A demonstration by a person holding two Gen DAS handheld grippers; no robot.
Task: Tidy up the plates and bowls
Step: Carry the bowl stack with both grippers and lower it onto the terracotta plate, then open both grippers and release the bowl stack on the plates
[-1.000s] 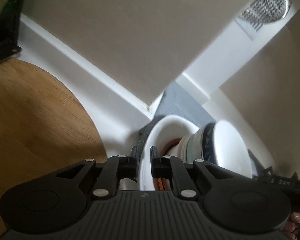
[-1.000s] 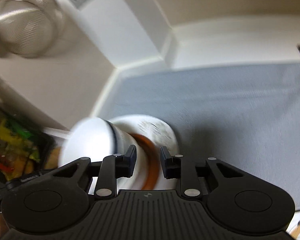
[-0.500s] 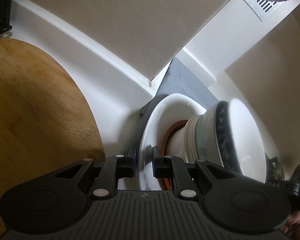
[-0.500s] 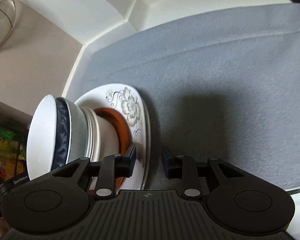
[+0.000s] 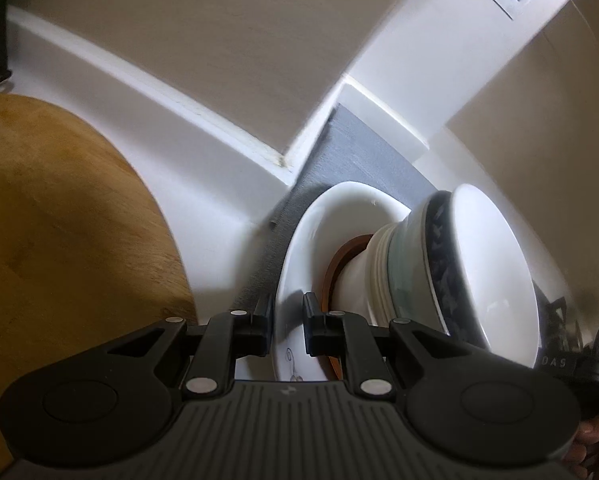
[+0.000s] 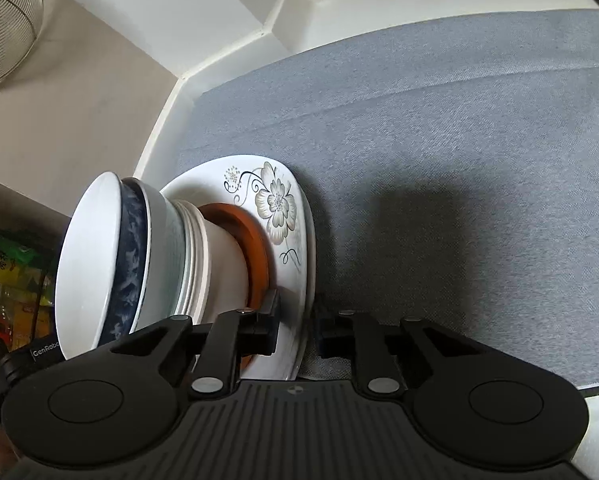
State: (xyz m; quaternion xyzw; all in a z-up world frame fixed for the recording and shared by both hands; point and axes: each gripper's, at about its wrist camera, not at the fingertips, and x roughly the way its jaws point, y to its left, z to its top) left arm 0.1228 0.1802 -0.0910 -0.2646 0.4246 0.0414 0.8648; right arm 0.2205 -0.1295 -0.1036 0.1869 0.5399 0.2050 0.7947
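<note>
Left gripper (image 5: pixel 286 330) clamped on the rim of the plate (image 5: pixel 299 264), one finger each side of the edge, gap narrow

Right gripper (image 6: pixel 297 328) on the opposite rim of the same plate (image 6: pixel 283 200): jaws have just been closing with the rim between them, and both pads now look pressed on it, inner finger (image 6: pixel 269 326) on the flowered face, outer one against the underside. So the plate is grasped from both sides

Load: plate is white with a grey flower print, looks to be resting on or just over the grey mat (image 6: pixel 439 140) near the wall corner; contact itself can't be made out. On the plate sits a brown dish (image 6: pixel 255 248), then a stack of bowls (image 6: pixel 139 260) nested upright: white ones below, a pale green one, a blue-patterned one, a plain white one on top. Stack leans toward 9 o'clock in the right wrist view and toward 3 o'clock in the left wrist view, fisheye effect in part

Surroundings: wooden counter (image 5: pixel 59 240) at 9 o'clock in the left view, apart from the mat behind a white ledge. Wire basket (image 6: pixel 3 20) at 10 o'clock in the right view, up on the wall. Colourful packets (image 6: pixel 7 272) at 9 o'clock, behind the bowls. A fingertip (image 5: pixel 593 436) shows at 4 o'clock in the left view
</note>
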